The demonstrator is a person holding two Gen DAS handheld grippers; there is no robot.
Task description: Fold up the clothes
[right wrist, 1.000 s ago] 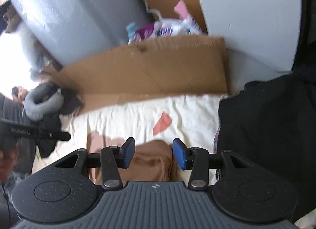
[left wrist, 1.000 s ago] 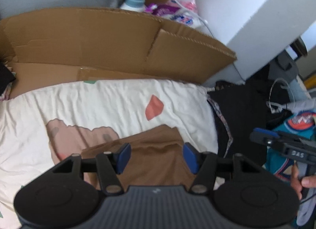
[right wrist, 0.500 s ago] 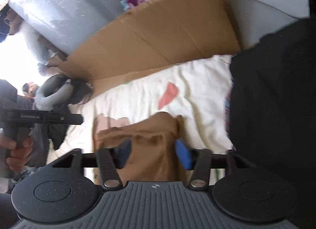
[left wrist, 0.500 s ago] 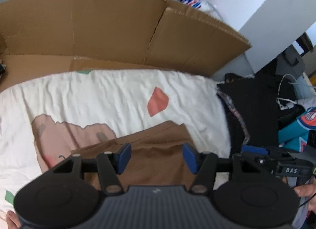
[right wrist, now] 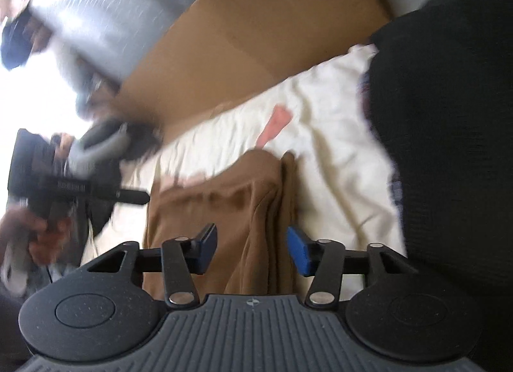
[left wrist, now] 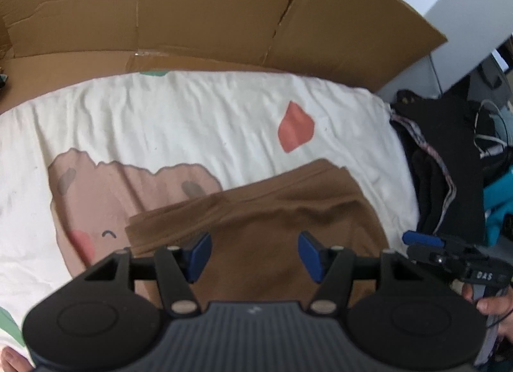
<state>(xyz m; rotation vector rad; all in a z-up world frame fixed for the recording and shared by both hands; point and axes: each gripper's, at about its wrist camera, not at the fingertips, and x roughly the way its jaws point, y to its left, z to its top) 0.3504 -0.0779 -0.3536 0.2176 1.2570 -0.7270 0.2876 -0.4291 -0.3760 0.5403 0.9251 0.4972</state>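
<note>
A folded brown garment [left wrist: 269,211] lies on a cream printed sheet [left wrist: 192,115]. My left gripper [left wrist: 255,255] hovers open just above the garment's near part, nothing between its blue pads. In the right wrist view the same brown garment [right wrist: 231,208] shows layered folds along its right edge. My right gripper [right wrist: 251,248] is open over that edge, its pads on either side of the folds but apart from them. The right gripper's tip [left wrist: 423,239] shows at the garment's right side in the left wrist view. The left gripper's body [right wrist: 64,186], held by a hand, shows blurred at left.
A flattened cardboard wall [left wrist: 208,12] stands behind the sheet. A black pile of clothes [left wrist: 449,163] and teal fabric [left wrist: 500,198] lie to the right, with white cables. A large black cloth [right wrist: 449,115] fills the right of the right wrist view. A grey neck pillow [right wrist: 96,144] sits at left.
Both grippers have dropped and moved closer to the brown garment. The right gripper has tilted and shifted toward the garment's right edge. Both stayed open.
</note>
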